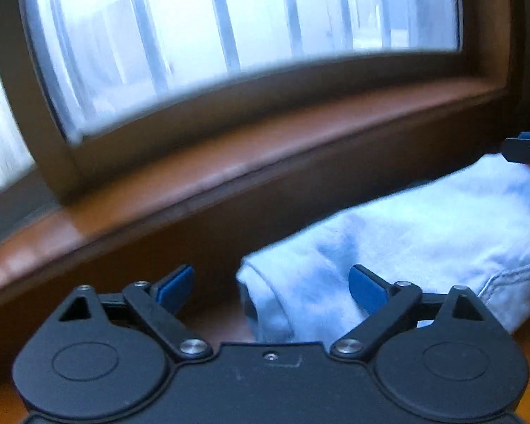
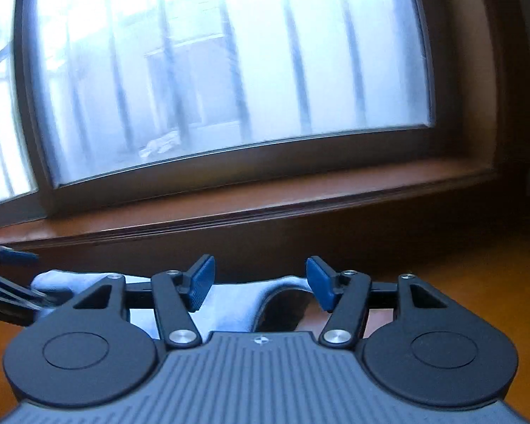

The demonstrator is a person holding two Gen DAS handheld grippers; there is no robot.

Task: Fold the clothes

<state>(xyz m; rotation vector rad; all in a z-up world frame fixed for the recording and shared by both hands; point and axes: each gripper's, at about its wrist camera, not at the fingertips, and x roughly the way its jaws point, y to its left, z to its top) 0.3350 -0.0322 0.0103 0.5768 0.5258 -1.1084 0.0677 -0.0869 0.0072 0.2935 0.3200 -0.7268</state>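
Tools, left (image 1: 271, 288) and right (image 2: 260, 282), gape above folded jeans (image 1: 406, 240).

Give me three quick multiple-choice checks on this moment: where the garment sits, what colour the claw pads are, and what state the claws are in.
1. Where does the light blue garment lie?
A. on the window sill
B. on the wooden surface below the window
C. hanging from the window frame

2. What colour are the pads on each claw?
A. red
B. white
C. blue

3. What state are the left claw and right claw in?
A. both open, gripping nothing
B. both shut on the garment
C. left shut, right open

Answers: 1 B, the garment rests on the orange-brown wooden surface in front of the sill. 2 C, blue pads show in both wrist views. 3 A, a wide gap separates each pair of pads.
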